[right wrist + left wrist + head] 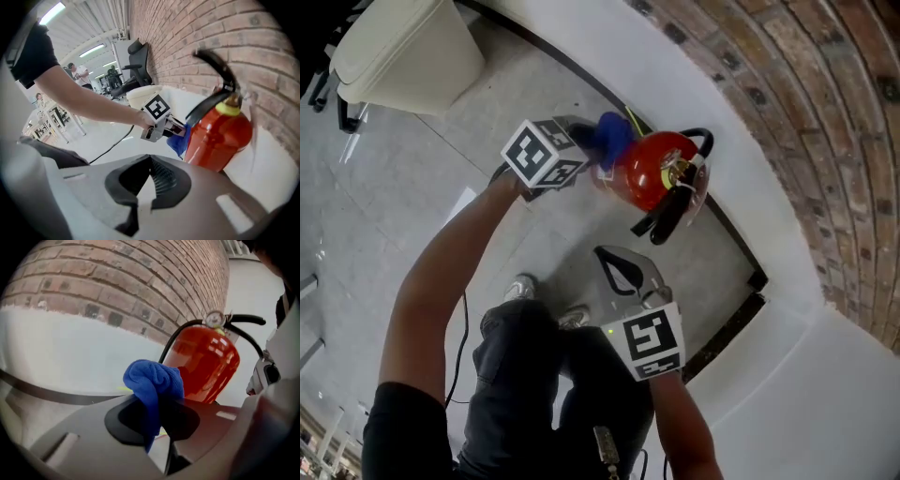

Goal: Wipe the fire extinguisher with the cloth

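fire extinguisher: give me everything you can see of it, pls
The red fire extinguisher is a glossy, metal-looking cylinder with a rounded shoulder. On top sit black lever handles, a small round gauge and a yellow collar; a black hose curves down one side. It stands roughly upright by the white base of a curved brick wall. A bunched blue cloth, pinched in the left gripper's jaws, looks pressed to its side.

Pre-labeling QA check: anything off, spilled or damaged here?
Nothing stands out. The fire extinguisher stands upright by the brick wall, the cloth is pinched in the left gripper, and the right gripper is shut, empty.
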The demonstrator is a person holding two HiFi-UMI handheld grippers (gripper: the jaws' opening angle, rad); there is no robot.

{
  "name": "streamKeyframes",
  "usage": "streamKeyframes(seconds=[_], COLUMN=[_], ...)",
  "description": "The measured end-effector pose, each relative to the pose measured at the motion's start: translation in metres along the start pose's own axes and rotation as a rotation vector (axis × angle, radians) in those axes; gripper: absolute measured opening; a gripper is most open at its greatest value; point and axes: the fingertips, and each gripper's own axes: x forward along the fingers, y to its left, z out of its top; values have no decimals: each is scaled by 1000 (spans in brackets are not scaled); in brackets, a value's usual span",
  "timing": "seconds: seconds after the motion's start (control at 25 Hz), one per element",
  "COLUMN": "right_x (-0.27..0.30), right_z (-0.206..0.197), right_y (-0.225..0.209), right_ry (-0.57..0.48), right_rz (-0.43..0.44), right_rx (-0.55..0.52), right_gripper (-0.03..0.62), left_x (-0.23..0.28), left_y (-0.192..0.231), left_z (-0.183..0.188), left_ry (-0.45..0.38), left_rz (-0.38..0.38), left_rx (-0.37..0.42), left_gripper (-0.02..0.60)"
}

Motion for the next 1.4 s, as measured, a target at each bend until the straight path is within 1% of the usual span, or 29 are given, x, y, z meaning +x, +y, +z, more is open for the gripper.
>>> streamKeyframes(seconds=[0.12, 0.2, 0.28, 0.36, 0.48, 0.6, 0.68, 0.8, 0.84, 0.88, 0.92, 1.0, 1.12, 1.24, 1.32, 1.4], right_x=[-35, -51, -56, -52, -37, -24, -24, -28, -28, -28, -26, -21, -16, -17, -22, -27], right_z=[31, 48, 64, 77, 93, 109, 113, 118, 119, 121, 123, 130, 138, 149, 154, 157], right_y=[-1, 1, 7, 15, 19, 7, 0, -7, -8, -9, -9, -14, -31, -42, -47, -50], right_ry=[-45, -67, -86, -98, -105, -120, -111, -101, -97, -93, -92, -119, -169, -213, -234, -252], right_rz=[-9, -4, 1, 8, -12, -89, -126, -190, -212, -232, -247, -272, -313, -339, -350, -359], right_rx=[32, 59, 80, 107, 178, 274, 328, 397, 416, 438, 469, 517, 550, 577, 601, 629], right_gripper=[3, 3, 3, 3, 3, 3, 3, 3, 3, 3, 3, 3, 3, 3, 3, 3], left_x=[-16, -22, -26, -27, -23, -18, -16, -16, -14, -11, -6, 9, 37, 58, 67, 74], left_y=[-11, -20, -25, -29, -39, -55, -71, -97, -103, -108, -109, -105, -82, -56, -48, -45], left_z=[36, 57, 74, 87, 102, 129, 147, 178, 185, 189, 187, 178, 172, 145, 127, 112], left_ry=[20, 44, 72, 105, 142, 138, 107, 37, 26, 34, 63, 132, 196, 296, 325, 333], left_rz=[0, -10, -30, -72, -186, -325, -410, -529, -561, -583, -591, -576, -515, -476, -469, -470], left_rx=[47, 96, 173, 264, 380, 495, 520, 524, 530, 547, 573, 609, 584, 595, 579, 547], left_gripper=[66, 66, 66, 66, 66, 66, 66, 66, 66, 66, 66, 66, 66, 64, 64, 64])
